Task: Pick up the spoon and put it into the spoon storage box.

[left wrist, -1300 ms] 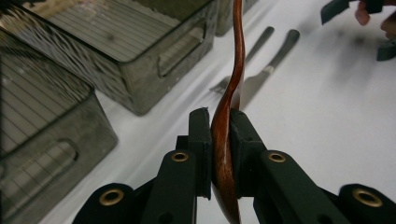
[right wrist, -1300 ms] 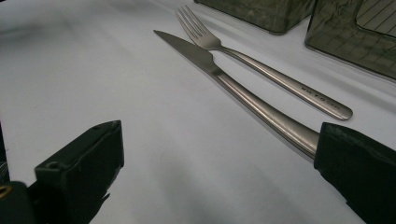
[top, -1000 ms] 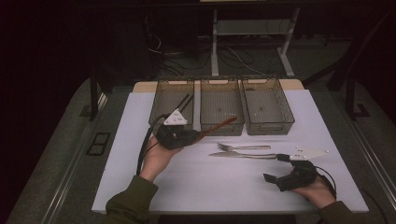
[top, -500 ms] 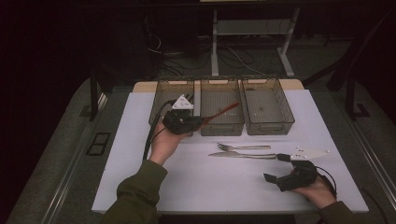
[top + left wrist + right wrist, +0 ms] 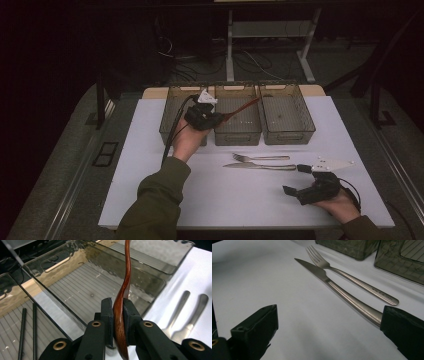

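My left gripper is shut on a reddish-brown wooden utensil, gripped near its wide end. The slim handle points right, over the middle clear bin. In the left gripper view the two pads press on the wooden utensil from both sides, above the middle bin's ribbed floor. A steel fork and knife lie side by side on the white table top. My right gripper rests open at the front right. In the right gripper view the knife runs toward the right jaw of my right gripper, and nothing is between the jaws.
Three clear bins stand in a row at the back, the left bin and right bin flanking the middle one. Two black sticks lie in the left bin. Dark floor with cables and a table frame lies beyond the far edge.
My left hand has carried the wooden utensil away from me and a little up, from the table in front of the bins to over the left and middle bins. The right hand stayed put.
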Available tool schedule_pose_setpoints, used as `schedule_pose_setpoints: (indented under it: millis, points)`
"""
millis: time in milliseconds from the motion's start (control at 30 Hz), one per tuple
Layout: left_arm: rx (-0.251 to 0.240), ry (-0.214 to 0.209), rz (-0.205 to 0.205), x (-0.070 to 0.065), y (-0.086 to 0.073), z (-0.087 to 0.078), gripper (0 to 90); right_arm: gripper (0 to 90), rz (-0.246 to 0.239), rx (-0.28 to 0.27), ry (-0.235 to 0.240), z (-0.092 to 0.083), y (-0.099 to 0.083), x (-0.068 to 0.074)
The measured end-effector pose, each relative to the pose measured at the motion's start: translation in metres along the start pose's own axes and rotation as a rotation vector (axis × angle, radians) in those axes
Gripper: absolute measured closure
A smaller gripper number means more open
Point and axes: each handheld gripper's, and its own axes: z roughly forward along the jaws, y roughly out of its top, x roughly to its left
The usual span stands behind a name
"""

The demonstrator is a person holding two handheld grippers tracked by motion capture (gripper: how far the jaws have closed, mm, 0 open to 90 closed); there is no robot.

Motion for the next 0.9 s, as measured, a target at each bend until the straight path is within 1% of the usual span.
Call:
schedule_pose_setpoints:
  millis: [167, 233, 300, 333, 500, 567, 633, 667, 733, 900]
  points:
    - [0.018, 0.023, -0.021, 0.004, 0.007, 0.013, 80.1, 0.9, 0.001, 0.000, 0.002, 0.000, 0.000, 0.000]
    - [0.024, 0.037, -0.032, 0.006, 0.009, 0.020, 80.1, 1.0, 0.002, -0.002, 0.000, -0.001, 0.000, 0.000]
    - [0.039, 0.047, -0.043, 0.008, 0.010, 0.027, 80.1, 0.9, 0.000, -0.003, 0.002, -0.001, 0.000, 0.000]
    - [0.051, 0.052, -0.039, 0.010, 0.010, 0.030, 80.1, 0.9, 0.000, -0.003, 0.002, -0.001, 0.000, 0.000]
    - [0.090, 0.076, -0.080, 0.016, 0.010, 0.046, 80.1, 0.9, -0.001, -0.002, 0.004, -0.001, 0.000, 0.000]
    - [0.107, 0.082, -0.089, 0.017, 0.009, 0.051, 80.0, 0.9, 0.000, -0.004, 0.003, -0.001, 0.000, 0.000]
    - [0.125, 0.090, -0.094, 0.018, 0.008, 0.055, 80.0, 0.9, 0.000, -0.006, 0.004, -0.001, 0.000, -0.001]
    - [0.127, 0.090, -0.102, 0.018, 0.007, 0.057, 80.0, 0.9, 0.000, -0.007, 0.004, -0.002, 0.000, -0.001]
    - [0.143, 0.105, -0.118, 0.017, 0.006, 0.061, 79.9, 0.9, 0.000, -0.008, 0.005, -0.002, 0.000, -0.001]
    - [0.166, 0.088, -0.110, 0.015, 0.003, 0.067, 79.7, 0.9, 0.000, -0.007, 0.005, -0.002, 0.000, 0.000]
